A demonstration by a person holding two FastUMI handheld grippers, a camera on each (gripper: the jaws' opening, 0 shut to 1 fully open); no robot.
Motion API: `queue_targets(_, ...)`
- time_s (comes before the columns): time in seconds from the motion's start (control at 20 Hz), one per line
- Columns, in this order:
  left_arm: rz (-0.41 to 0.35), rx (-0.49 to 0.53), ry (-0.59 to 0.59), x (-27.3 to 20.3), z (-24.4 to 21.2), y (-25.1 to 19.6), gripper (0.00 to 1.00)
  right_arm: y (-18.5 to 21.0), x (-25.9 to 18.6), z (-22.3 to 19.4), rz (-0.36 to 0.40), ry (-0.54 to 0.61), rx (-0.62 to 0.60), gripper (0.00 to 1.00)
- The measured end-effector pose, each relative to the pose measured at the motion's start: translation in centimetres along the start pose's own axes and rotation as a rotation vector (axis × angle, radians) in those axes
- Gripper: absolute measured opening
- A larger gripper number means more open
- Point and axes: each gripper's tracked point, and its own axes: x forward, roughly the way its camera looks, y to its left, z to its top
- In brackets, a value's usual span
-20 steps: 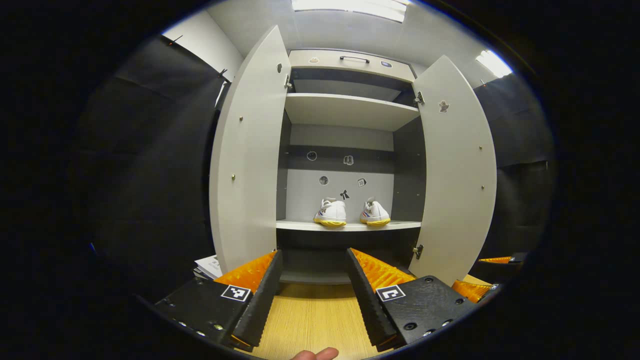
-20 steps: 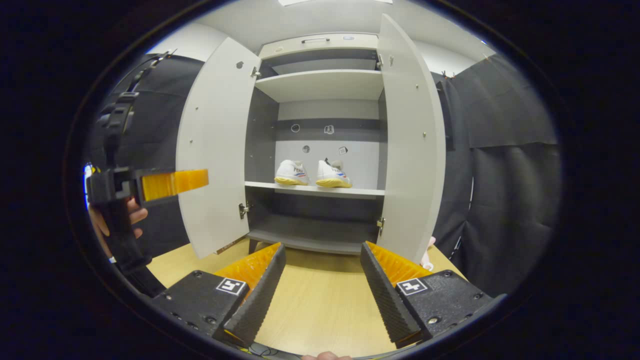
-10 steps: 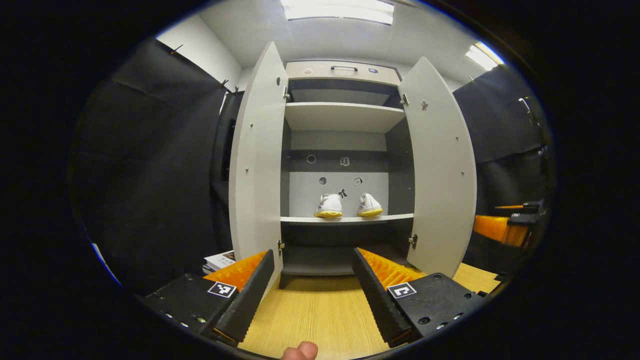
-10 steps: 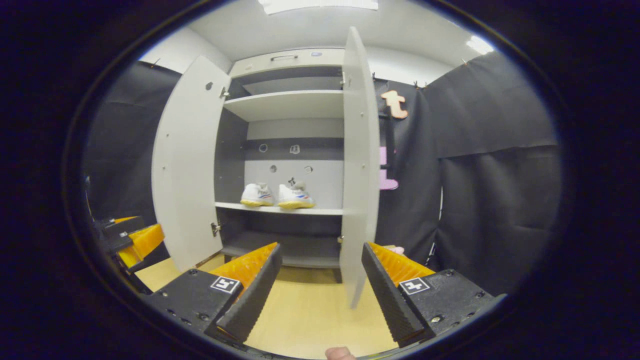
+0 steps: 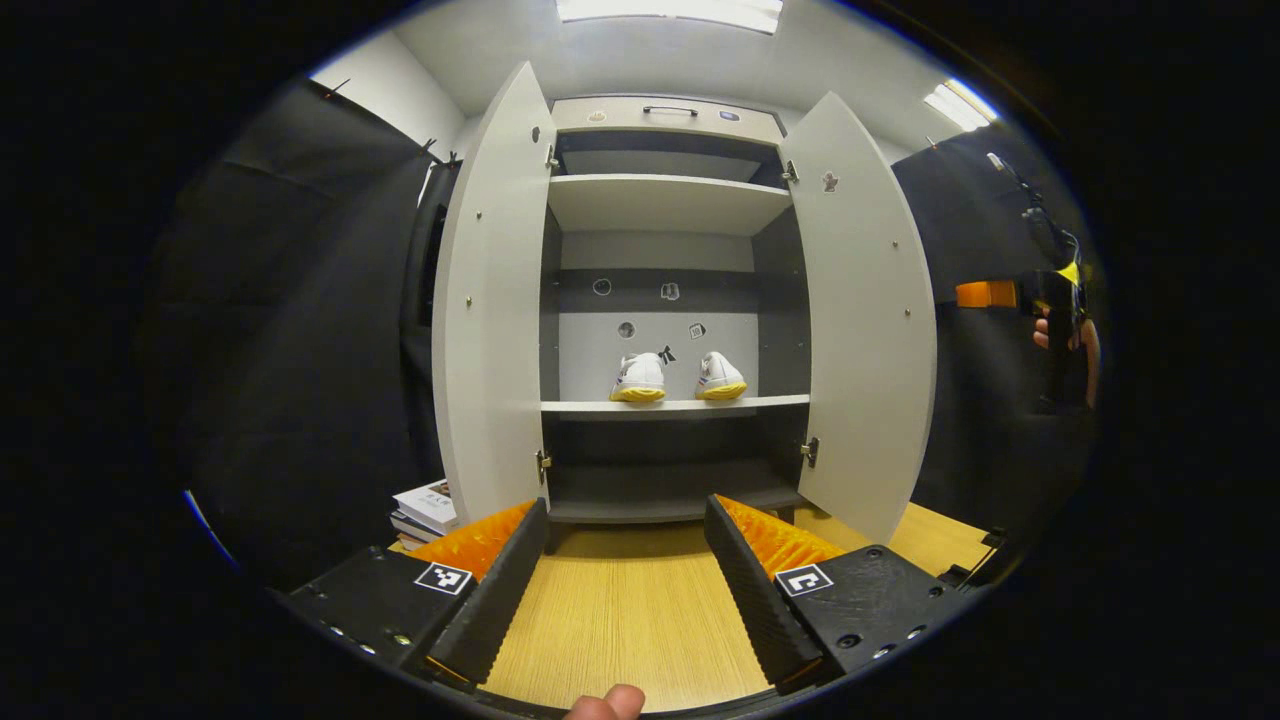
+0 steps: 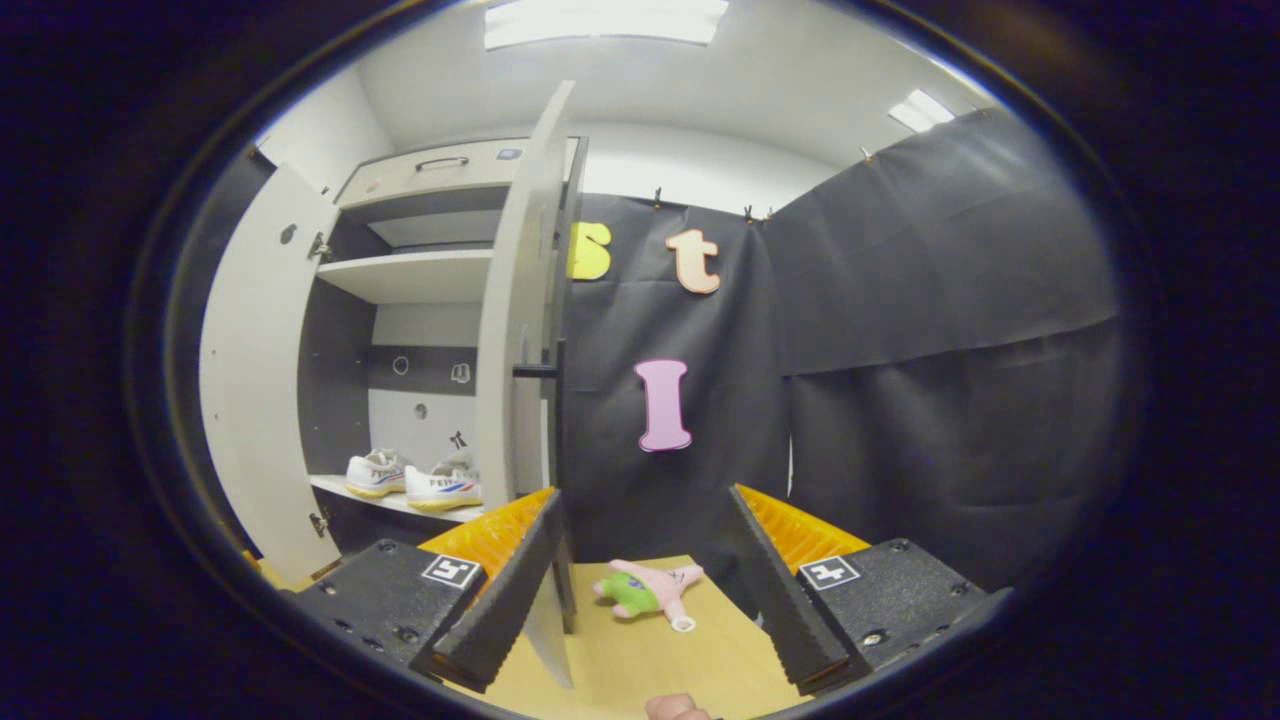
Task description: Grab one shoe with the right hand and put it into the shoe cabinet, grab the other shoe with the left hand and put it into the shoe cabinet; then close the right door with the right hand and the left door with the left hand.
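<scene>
Two white shoes with yellow soles point(image 5: 638, 378) point(image 5: 720, 376) stand side by side on the middle shelf of the grey shoe cabinet point(image 5: 665, 205). Both doors, left point(image 5: 490, 300) and right point(image 5: 865, 320), stand wide open. My left gripper point(image 5: 626, 503) is open and empty over the wooden table, facing the cabinet from some distance. My right gripper point(image 6: 643, 495) is also open and empty, close to the right door point(image 6: 520, 330), which I see edge-on with its dark handle point(image 6: 535, 370). The shoes point(image 6: 375, 473) point(image 6: 443, 485) lie beyond that door, to the left.
A pink and green plush toy point(image 6: 650, 588) lies on the table point(image 6: 640, 650) beside the right door's outer face. A stack of books point(image 5: 425, 508) sits left of the cabinet. A hand point(image 5: 1085, 345) holds the right gripper point(image 5: 985, 293) right of the cabinet.
My right gripper has swung rightward, from facing the shelf to the right door's edge and outer side. My left gripper has backed away from the cabinet. Shoes and doors have not moved.
</scene>
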Motion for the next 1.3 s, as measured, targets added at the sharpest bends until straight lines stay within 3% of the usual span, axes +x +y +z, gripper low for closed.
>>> queue_targets(0.35,0.003,0.033,0.001,0.0,-0.3,0.2,0.93,0.5,5.3,0.6,0.021,0.024,-0.001,1.0)
queue_targets(0.65,-0.004,0.025,0.036,0.5,-1.1,-0.2,0.94,1.2,5.6,0.4,0.034,0.025,0.036,0.96)
queue_targets(0.7,-0.008,0.025,0.036,0.6,-1.1,-0.4,0.94,1.1,5.5,0.4,0.026,0.02,0.03,0.92)
queue_targets(0.75,-0.013,0.025,0.034,0.7,-1.0,-0.6,0.94,1.2,5.5,0.6,0.019,0.012,0.019,0.96)
queue_targets(1.3,-0.027,0.032,0.036,1.2,-1.4,-1.3,0.93,7.1,4.2,0.7,0.098,-0.008,0.015,0.96)
